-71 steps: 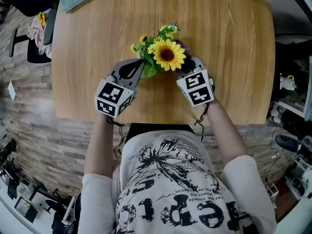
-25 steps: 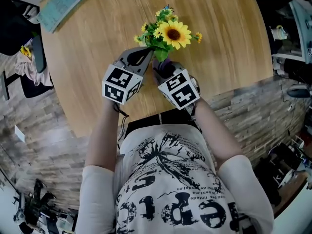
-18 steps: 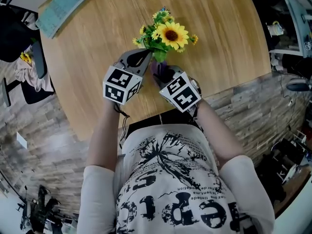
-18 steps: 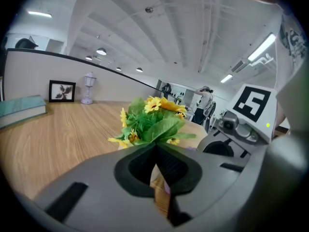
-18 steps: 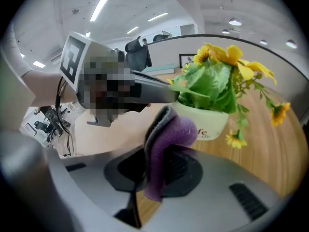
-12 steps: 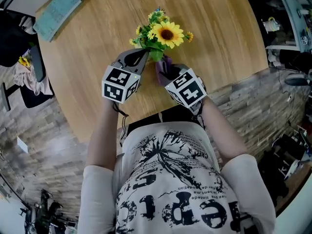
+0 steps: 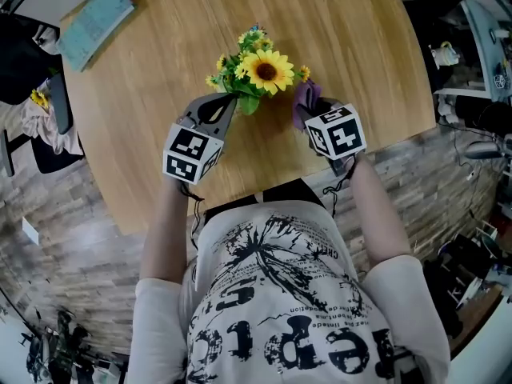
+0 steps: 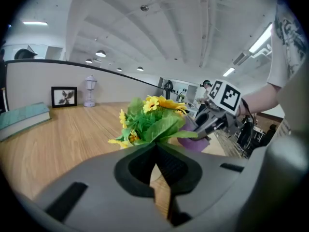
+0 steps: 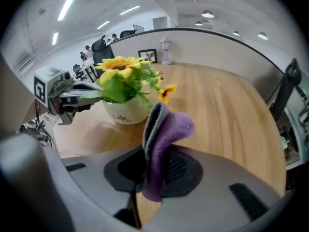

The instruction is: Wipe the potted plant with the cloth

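The potted plant (image 7: 266, 70), a sunflower with small yellow blooms and green leaves in a white pot (image 9: 126, 111), stands near the table's front edge. My left gripper (image 7: 232, 100) sits at its left, shut on a leaf (image 8: 166, 127) that spreads right from the jaw tips (image 8: 155, 146). My right gripper (image 7: 310, 112) is just right of the plant, shut on a folded purple cloth (image 7: 304, 97). In the right gripper view the cloth (image 9: 166, 129) sticks up from the jaws (image 9: 152, 163), a short way from the pot. The left gripper view shows the right gripper (image 8: 212, 122) beside the leaves.
The round wooden table (image 7: 160, 70) ends just in front of both grippers. A teal book (image 7: 96, 14) lies at its far left. A framed picture (image 8: 63, 96) and a small white lantern (image 8: 89, 91) stand by the far partition. A black stand (image 9: 288, 83) rises at the right.
My right gripper has swung with the purple cloth from the near side of the plant round to its right side. The left gripper has kept its place at the leaves.
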A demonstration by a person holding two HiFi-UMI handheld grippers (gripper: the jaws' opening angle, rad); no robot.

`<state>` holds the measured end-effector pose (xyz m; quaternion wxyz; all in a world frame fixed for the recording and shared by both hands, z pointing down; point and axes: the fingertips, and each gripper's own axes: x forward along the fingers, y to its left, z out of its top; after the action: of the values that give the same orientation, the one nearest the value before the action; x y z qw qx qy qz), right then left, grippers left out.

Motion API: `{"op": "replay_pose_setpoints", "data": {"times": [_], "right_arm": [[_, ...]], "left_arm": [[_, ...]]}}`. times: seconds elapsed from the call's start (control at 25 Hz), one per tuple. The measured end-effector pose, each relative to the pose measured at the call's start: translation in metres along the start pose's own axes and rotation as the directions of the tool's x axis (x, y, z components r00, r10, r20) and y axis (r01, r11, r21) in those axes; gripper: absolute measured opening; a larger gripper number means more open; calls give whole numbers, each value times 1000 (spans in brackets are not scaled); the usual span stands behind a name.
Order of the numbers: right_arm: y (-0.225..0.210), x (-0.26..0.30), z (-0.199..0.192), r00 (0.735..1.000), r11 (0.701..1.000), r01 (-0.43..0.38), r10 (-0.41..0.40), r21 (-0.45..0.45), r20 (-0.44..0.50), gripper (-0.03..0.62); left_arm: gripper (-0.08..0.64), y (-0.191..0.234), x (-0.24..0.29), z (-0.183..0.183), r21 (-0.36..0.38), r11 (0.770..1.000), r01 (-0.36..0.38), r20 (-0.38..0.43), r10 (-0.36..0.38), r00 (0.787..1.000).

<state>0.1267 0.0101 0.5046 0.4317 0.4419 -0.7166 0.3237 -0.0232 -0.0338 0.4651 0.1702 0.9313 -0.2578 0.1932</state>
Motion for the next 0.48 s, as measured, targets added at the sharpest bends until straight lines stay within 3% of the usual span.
{"op": "replay_pose_setpoints", "data": {"times": [0.2, 0.36, 0.48], "right_arm": [[-56, -3, 34, 999, 998, 39, -37, -46, 36, 75], [-82, 3, 76, 998, 985, 15, -4, -171, 65, 75], [-93, 10, 109, 997, 960, 4, 17, -281, 73, 75]], "left_arm": [[3, -2, 0, 3, -30, 998, -46, 2, 46, 999], [3, 0, 1, 6, -73, 996, -59, 1, 59, 998], [3, 5, 3, 9, -88, 991, -100, -13, 99, 995]]}}
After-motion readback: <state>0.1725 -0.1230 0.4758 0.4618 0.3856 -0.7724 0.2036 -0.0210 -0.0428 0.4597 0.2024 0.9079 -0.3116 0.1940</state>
